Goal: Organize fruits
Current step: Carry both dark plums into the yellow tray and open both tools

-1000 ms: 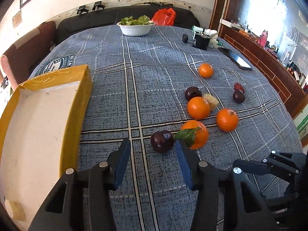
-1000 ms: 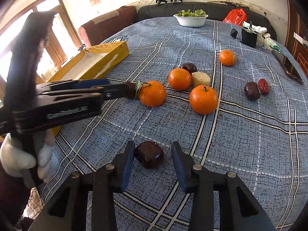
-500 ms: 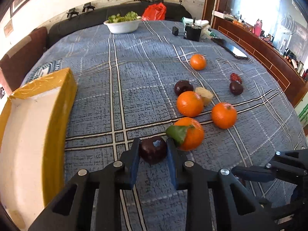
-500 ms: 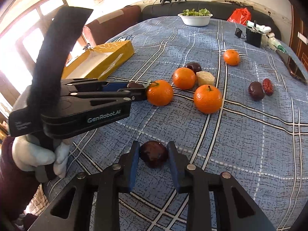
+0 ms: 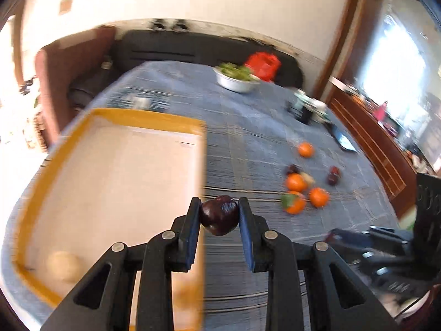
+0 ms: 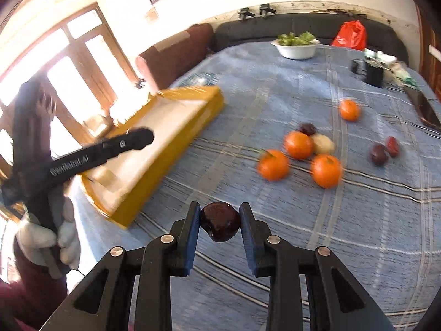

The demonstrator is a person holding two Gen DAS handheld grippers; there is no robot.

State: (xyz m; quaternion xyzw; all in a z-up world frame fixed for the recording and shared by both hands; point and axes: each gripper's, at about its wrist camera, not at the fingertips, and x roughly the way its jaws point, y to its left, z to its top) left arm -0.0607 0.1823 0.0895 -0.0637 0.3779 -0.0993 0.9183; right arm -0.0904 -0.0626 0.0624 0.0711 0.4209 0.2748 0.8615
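Observation:
My left gripper [image 5: 219,215] is shut on a dark plum [image 5: 218,214] and holds it in the air beside the right wall of the yellow box [image 5: 202,160]. My right gripper [image 6: 219,222] is shut on another dark plum [image 6: 219,221], lifted above the blue cloth. Several oranges [image 6: 299,144] lie on the cloth with more dark plums [image 6: 379,154] and a pale fruit [image 6: 322,143]. The box also shows in the right wrist view [image 6: 176,151], with the left gripper over it. A pale round fruit [image 5: 64,266] lies in the box's near corner.
A white bowl of greens [image 6: 296,47], a red bag [image 6: 350,34] and a black cup [image 6: 374,73] stand at the far end. A phone [image 6: 425,109] lies near the right edge. A sofa and a chair stand beyond the table.
Both grippers closed on their plums and lifted them off the cloth. The left gripper swung left toward the yellow box. The views are motion-blurred.

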